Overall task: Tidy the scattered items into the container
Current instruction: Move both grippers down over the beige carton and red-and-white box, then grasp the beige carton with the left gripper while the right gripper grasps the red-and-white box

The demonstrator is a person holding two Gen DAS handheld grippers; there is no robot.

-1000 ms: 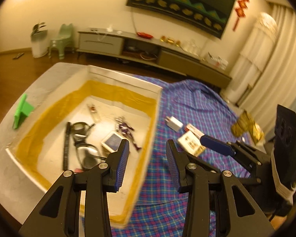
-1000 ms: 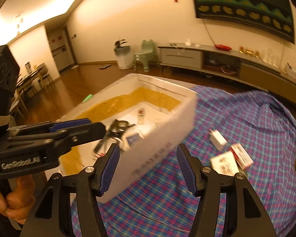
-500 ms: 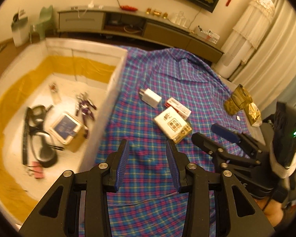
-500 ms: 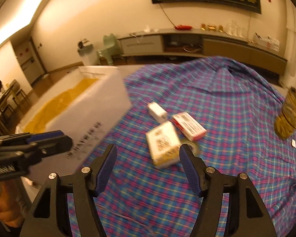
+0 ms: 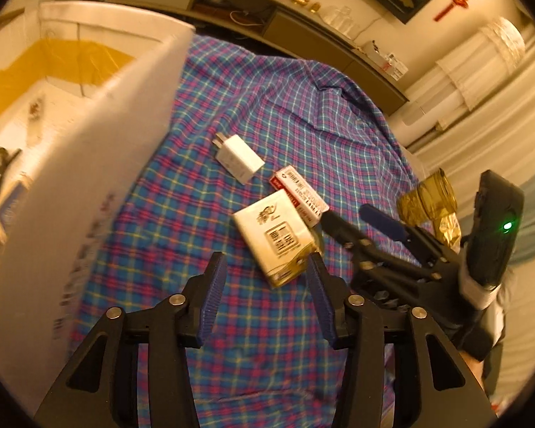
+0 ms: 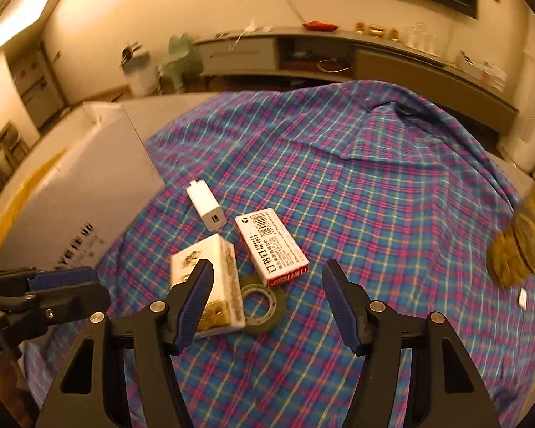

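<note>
Two grippers had swung from the box to the scattered items.

Left wrist view: the left gripper [image 5: 264, 292], empty, jaws opening, hung over the cloth [image 5: 232, 142] just short of the pack [image 5: 274, 235]; the box [image 5: 89, 149] lay beside it.

Right wrist view: the right gripper [image 6: 264, 299], empty, jaws closing slightly, hovered above the tape [image 6: 264, 303], staples [image 6: 271, 246] and charger [image 6: 207, 207]. Pickup was probably next.

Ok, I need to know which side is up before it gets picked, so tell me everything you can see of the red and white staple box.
The staple box is a small flat cardboard carton, white on top with a barcode, a recycling mark and red print, its end flap red. It lies closed and flat on the plaid cloth, printed face up. Its red end overlaps the clear tape roll; the cream pack lies close beside it. Neither hand-held gripper touches it.
</note>
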